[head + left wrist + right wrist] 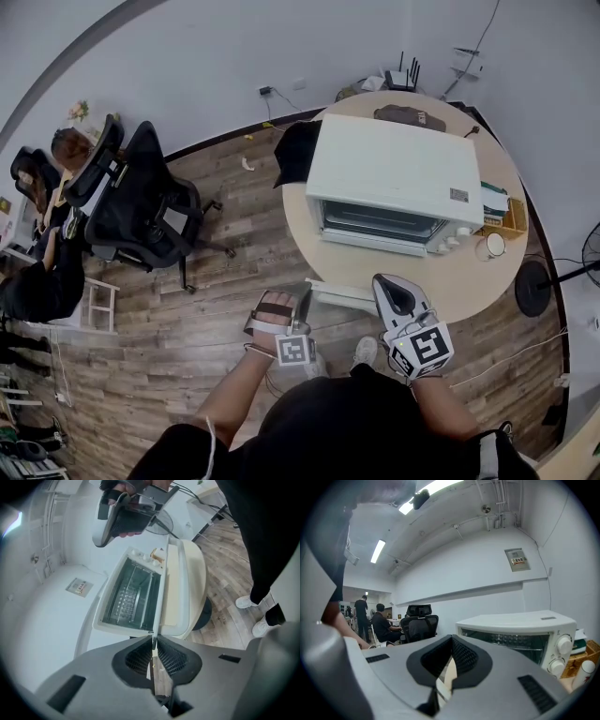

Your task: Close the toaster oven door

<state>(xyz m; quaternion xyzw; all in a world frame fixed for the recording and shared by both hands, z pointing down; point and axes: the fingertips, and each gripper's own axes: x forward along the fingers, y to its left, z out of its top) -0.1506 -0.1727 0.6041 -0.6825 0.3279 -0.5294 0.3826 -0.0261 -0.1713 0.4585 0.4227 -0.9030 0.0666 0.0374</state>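
A white toaster oven [394,173] stands on a round beige table [469,281]. Its door [342,293] is folded down flat over the table's near edge. My left gripper [302,302] is at the door's left corner. In the left gripper view its jaws [153,641] are shut on the thin edge of the door [177,592], with the open cavity [131,597] beyond. My right gripper [386,284] hovers to the right of the door with its jaws shut and nothing between them [451,641]. The right gripper view shows the oven [520,625] to the right.
A white cup [490,246] and a wooden box [506,217] sit right of the oven. Black office chairs [141,206] stand on the wooden floor to the left, with people seated beyond. A fan base [534,286] is at the right.
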